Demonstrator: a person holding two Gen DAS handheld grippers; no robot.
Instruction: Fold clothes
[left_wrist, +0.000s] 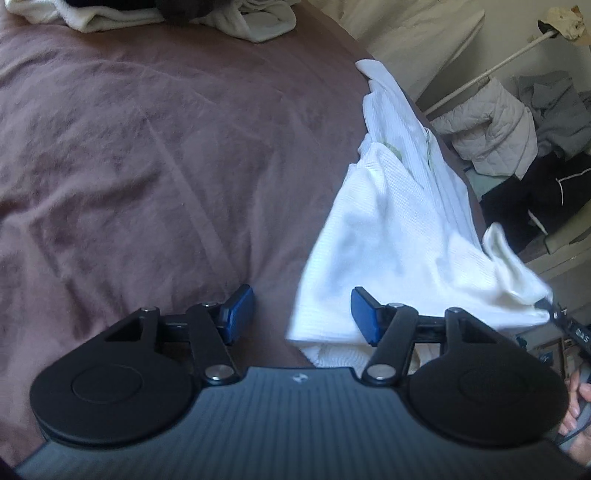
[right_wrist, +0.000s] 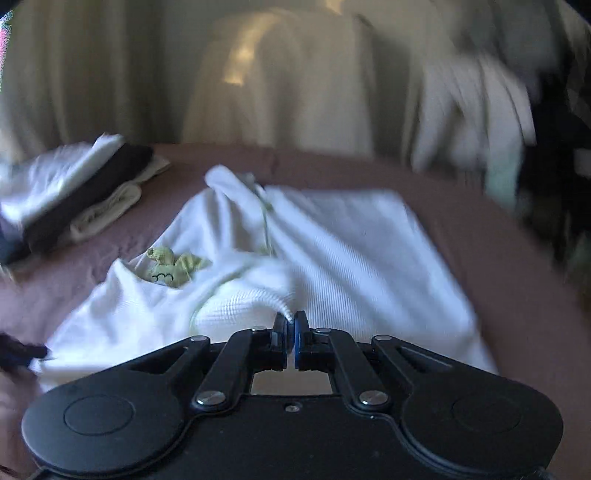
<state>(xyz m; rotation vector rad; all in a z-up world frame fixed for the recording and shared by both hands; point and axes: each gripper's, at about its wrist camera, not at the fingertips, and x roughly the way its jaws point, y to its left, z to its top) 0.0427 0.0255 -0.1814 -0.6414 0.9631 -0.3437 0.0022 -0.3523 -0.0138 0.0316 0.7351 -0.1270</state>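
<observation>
my white waffle-knit garment (right_wrist: 351, 251) with a green patch (right_wrist: 166, 266) lies on the mauve bedspread (left_wrist: 147, 166); my gripper pads (left_wrist: 240, 308) are blue.

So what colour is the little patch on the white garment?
Pale green patch, clearest in the right wrist view.

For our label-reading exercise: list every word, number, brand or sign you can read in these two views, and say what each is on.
No text reads with certainty.
Small white logo on the left gripper body: a mark, no words.
White lettering on the right gripper at the frame edge: too small and cut off.
Dark stitching on the green patch of the white garment: too blurred.
</observation>
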